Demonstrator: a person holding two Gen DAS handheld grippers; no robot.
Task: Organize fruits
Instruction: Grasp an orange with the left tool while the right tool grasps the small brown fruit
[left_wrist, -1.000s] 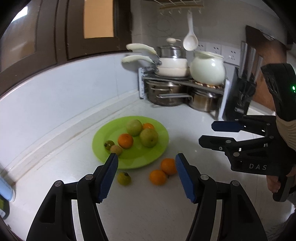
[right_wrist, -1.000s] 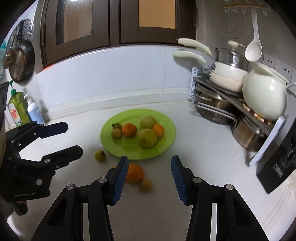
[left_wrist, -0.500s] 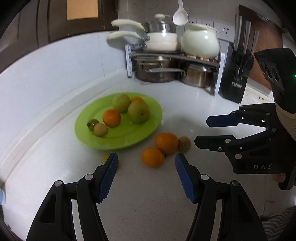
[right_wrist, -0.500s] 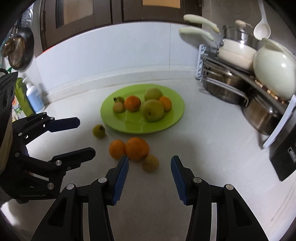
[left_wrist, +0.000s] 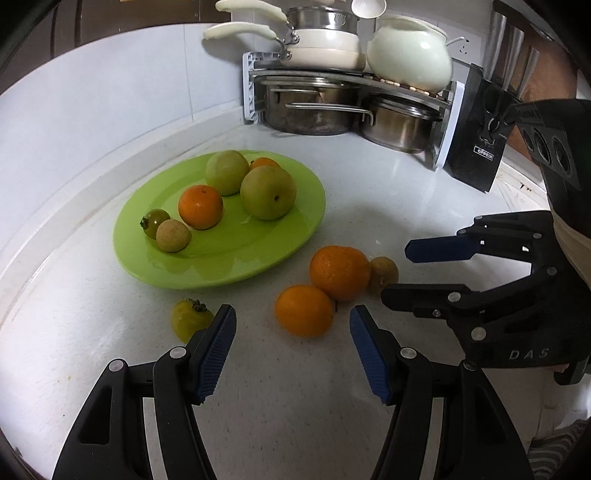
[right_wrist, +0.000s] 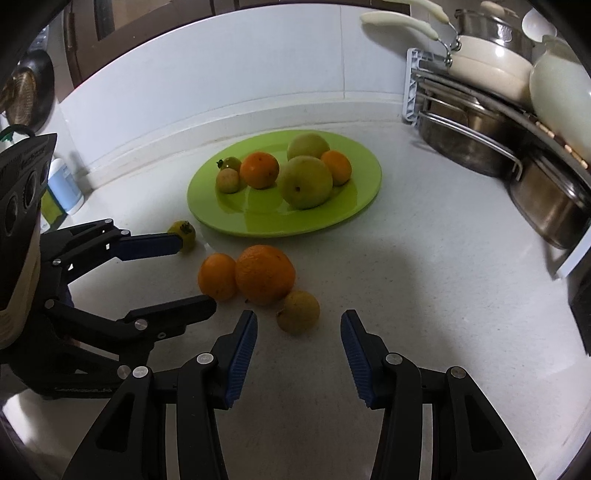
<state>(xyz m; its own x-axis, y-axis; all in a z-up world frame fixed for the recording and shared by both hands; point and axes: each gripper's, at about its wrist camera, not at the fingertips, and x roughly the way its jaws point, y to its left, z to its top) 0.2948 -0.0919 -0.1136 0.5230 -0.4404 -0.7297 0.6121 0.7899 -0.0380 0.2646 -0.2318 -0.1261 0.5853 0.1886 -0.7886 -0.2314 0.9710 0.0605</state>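
Both grippers have sunk toward the counter since a second ago, so the loose fruit now sits large and close in each view. From the left wrist, the left gripper (left_wrist: 293, 334) hovers with its blue pads apart and nothing between them; the small orange (left_wrist: 304, 310) lies just ahead of the gap, touching the large orange (left_wrist: 340, 272), and the yellow-green persimmon (left_wrist: 190, 319) is partly hidden behind the left fingertip. Six fruits already rest on the green plate (left_wrist: 303, 229), so the step in hand looks like the approach to collect the four strays on the white counter (left_wrist: 295, 406). For this hand, the next move calls for lowering around the small orange without nudging its neighbour. The right gripper (left_wrist: 400, 273) covers part of the brown fruit (left_wrist: 386, 271) here. From the right wrist, the right gripper (right_wrist: 299, 334) is likewise parted and empty, with that brown fruit (right_wrist: 299, 312) just beyond its tips and touching the large orange (right_wrist: 265, 273); it likely needs only a short drop before closing. The left gripper (right_wrist: 192, 275) crosses the frame, masking part of the persimmon (right_wrist: 184, 234). Whether the rear orange on the plate (right_wrist: 291, 225) touches the pears is hard to tell
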